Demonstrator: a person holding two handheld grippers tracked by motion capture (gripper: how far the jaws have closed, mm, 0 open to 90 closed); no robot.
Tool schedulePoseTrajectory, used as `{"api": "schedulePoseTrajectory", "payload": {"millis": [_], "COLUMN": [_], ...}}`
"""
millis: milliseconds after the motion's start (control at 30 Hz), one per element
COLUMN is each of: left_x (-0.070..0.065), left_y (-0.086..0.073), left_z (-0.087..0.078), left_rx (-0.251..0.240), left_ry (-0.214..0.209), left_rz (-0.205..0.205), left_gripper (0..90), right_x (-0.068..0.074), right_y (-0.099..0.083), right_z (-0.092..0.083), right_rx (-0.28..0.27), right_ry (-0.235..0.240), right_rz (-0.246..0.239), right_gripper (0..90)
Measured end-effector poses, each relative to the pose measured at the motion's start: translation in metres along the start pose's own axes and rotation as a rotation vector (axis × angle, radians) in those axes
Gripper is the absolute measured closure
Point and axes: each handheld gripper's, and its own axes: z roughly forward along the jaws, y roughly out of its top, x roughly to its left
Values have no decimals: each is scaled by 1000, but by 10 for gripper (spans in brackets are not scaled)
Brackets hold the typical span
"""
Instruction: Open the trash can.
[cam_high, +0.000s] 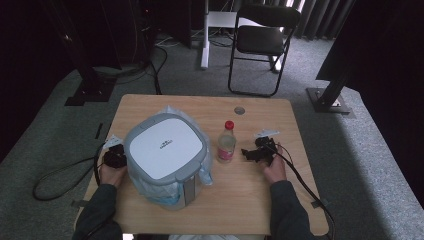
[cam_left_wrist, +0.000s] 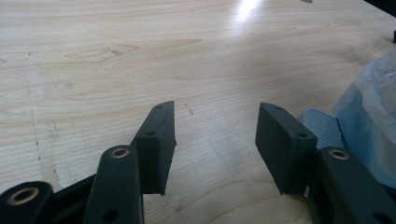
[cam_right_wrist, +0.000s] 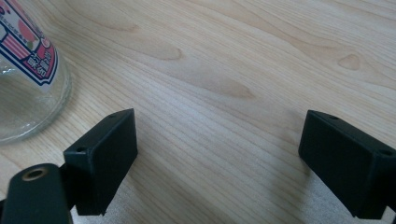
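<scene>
A grey and white lidded bin (cam_high: 165, 155) lined with a pale blue plastic bag stands on the wooden table (cam_high: 200, 107). To its right stands a clear bottle (cam_high: 226, 143) with a red cap and a pink label. My left gripper (cam_high: 114, 156) rests on the table at the bin's left side, jaws open over bare wood (cam_left_wrist: 215, 140). My right gripper (cam_high: 254, 152) lies right of the bottle, open with nothing between its pads (cam_right_wrist: 219, 158). The bottle's base (cam_right_wrist: 28, 79) stands close to the left jaw in the right gripper view. The bin's pedal (cam_left_wrist: 322, 126) and bag (cam_left_wrist: 369, 116) sit beside the left gripper's right jaw.
A round grey cable cap (cam_high: 239, 110) is set in the table's far edge. A black folding chair (cam_high: 262, 42) and a white stand (cam_high: 205, 35) are on the carpet beyond. Black cables (cam_high: 60, 175) trail off both sides of the table.
</scene>
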Motion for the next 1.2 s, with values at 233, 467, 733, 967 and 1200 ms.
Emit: {"api": "schedulePoseTrajectory", "payload": {"millis": [233,467,733,967,1200], "left_x": [-3,-5,-11,-20,-25], "left_y": [4,6,12,16,19], "left_z": [-5,-8,-10,-9,-1], "left_rx": [-38,-44,-37,-29,-9], "left_ry": [8,-7,-60,-128,-163], "left_rz": [-3,12,23,84,116], "left_gripper": [493,479,548,900,900], "right_x": [1,1,2,2,2], "right_y": [-1,-1,-2,-2,-2], "right_z": [-1,-1,-2,-3,-3], "right_rx": [1,0,0,1,1], "right_ry": [-2,2,-3,-6,-6], "right_rz": [1,-1,1,6,7], "right_gripper": [108,108,110,110,110]}}
